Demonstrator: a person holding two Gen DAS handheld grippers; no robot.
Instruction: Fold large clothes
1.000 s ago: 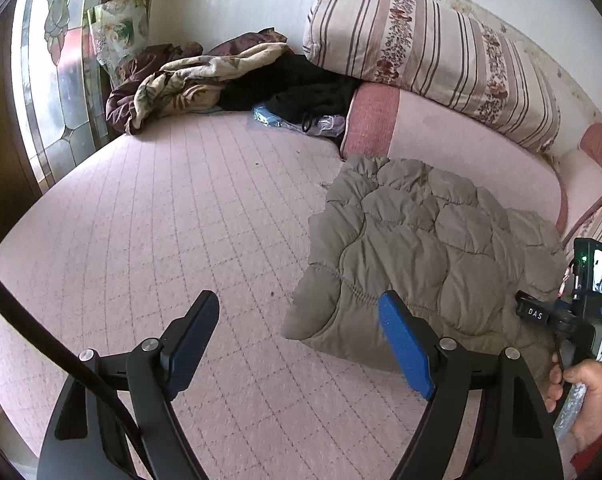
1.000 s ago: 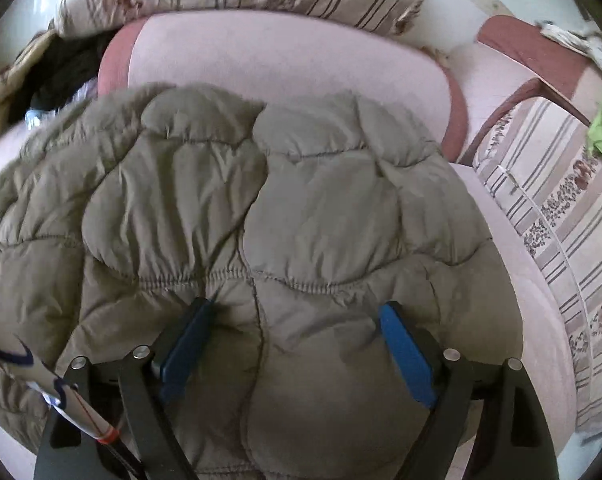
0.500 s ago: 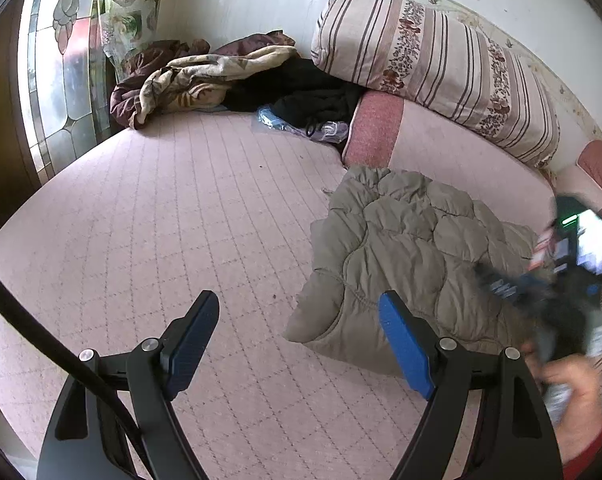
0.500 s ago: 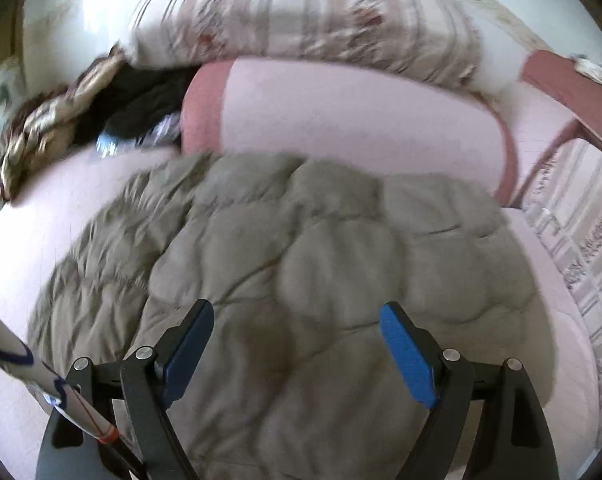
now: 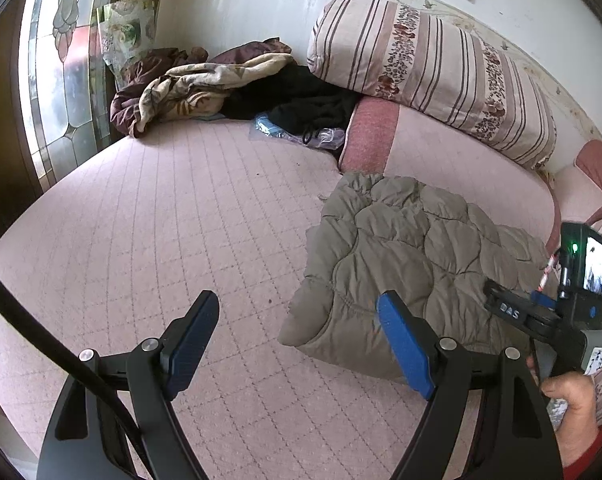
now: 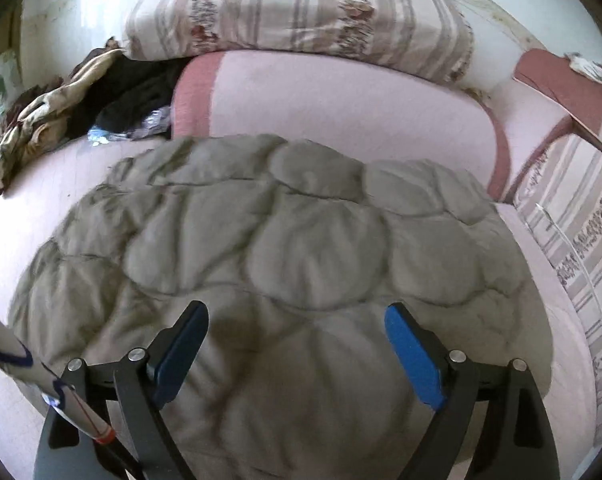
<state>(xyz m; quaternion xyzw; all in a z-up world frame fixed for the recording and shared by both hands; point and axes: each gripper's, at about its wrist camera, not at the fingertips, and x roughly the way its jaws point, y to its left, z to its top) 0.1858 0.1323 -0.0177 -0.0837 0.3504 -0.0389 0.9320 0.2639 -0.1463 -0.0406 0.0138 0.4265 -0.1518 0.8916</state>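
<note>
Both grippers are empty now: my right gripper hangs over the jacket and its jaws are opening, with nothing pinched between them, only the padded cloth below; my left gripper is spread wide above the bare bed, just beside the left edge of the jacket. The jacket lies on the bed as a thick, compact bundle, its far edge against the pink bolster under the striped pillow. I judge that the folding of this one is nearly finished or finished, because no sleeve or loose flap shows from either view, though the near edge is hidden by my gripper. The next move, I think, is one of two: to press and tidy the bundle, or to go for another piece from the pile at the far corner. For the second, a long reach across the bed is needed, and a grip on only one garment, since the pieces there are tangled.
</note>
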